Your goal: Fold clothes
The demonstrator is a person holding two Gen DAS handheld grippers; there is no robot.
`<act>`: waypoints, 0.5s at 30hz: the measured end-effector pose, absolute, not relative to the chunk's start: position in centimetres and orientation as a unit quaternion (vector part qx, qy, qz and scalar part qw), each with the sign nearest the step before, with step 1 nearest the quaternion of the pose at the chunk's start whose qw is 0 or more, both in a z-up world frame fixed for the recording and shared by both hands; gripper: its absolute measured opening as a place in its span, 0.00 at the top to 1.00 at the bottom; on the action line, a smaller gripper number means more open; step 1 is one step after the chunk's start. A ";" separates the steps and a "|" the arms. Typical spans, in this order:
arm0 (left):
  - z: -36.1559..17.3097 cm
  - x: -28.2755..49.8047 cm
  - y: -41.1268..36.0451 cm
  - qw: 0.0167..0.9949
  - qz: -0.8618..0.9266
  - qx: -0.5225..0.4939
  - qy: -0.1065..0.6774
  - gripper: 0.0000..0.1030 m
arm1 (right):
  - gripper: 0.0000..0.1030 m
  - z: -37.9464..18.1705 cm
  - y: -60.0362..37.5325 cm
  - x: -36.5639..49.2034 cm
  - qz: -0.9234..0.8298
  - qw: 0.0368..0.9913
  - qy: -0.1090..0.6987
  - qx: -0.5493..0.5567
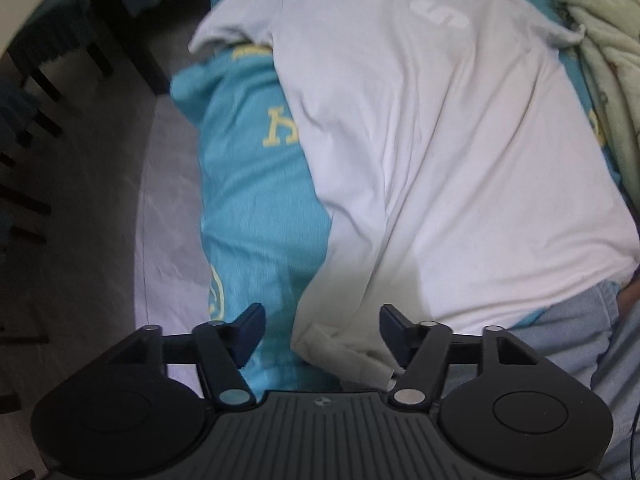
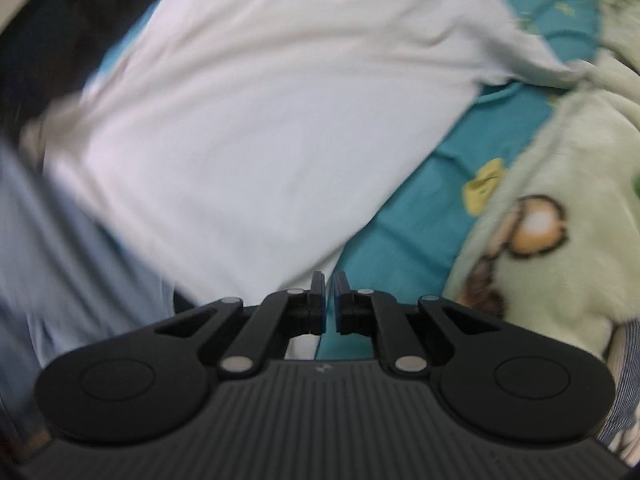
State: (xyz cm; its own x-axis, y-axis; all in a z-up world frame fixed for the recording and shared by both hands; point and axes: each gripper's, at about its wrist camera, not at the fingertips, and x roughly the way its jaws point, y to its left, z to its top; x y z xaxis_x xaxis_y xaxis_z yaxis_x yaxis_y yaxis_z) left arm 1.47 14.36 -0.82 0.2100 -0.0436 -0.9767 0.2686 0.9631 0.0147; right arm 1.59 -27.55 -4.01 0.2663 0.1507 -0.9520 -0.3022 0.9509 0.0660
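Observation:
A white T-shirt (image 1: 432, 128) with a pale logo lies spread on a teal bed sheet (image 1: 256, 200), collar at the far end. My left gripper (image 1: 322, 330) is open, its jaws on either side of the shirt's bunched near-left hem corner (image 1: 340, 348). In the blurred right wrist view the same shirt (image 2: 248, 120) fills the middle. My right gripper (image 2: 329, 292) is shut at the shirt's near-right hem edge; I cannot tell whether fabric is pinched between the pads.
A light green fleece blanket with cartoon prints (image 2: 552, 216) lies bunched on the right, also in the left wrist view (image 1: 600, 40). Light blue clothing (image 1: 580, 320) lies near the hem. The bed's left edge drops to a grey floor (image 1: 100, 200) with dark chair legs (image 1: 36, 80).

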 end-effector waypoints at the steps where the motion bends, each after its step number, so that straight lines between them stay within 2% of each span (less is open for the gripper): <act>1: -0.5 1.6 14.2 0.783 -0.100 0.084 0.608 0.32 | 0.92 -4.0 -28.2 1.9 0.128 0.804 0.578 -0.047; 3: 0.4 1.9 13.4 0.807 -0.099 0.073 0.577 0.28 | 0.92 -7.5 -30.7 2.1 0.099 0.826 0.554 -0.016; 5: 1.5 2.2 12.2 0.831 -0.099 0.065 0.543 0.23 | 0.91 -7.7 -31.5 3.0 0.080 0.843 0.531 0.011; 9: 1.9 3.6 8.8 0.872 -0.097 0.044 0.478 0.22 | 0.91 -8.2 -33.2 4.8 0.042 0.872 0.482 0.065; 12: 1.1 4.9 5.8 0.892 -0.102 0.017 0.440 0.21 | 0.91 -8.5 -34.4 6.2 0.012 0.890 0.443 0.106; 15: -0.5 6.4 2.4 0.903 -0.112 0.002 0.415 0.15 | 0.91 -8.8 -35.7 7.6 -0.017 0.904 0.402 0.146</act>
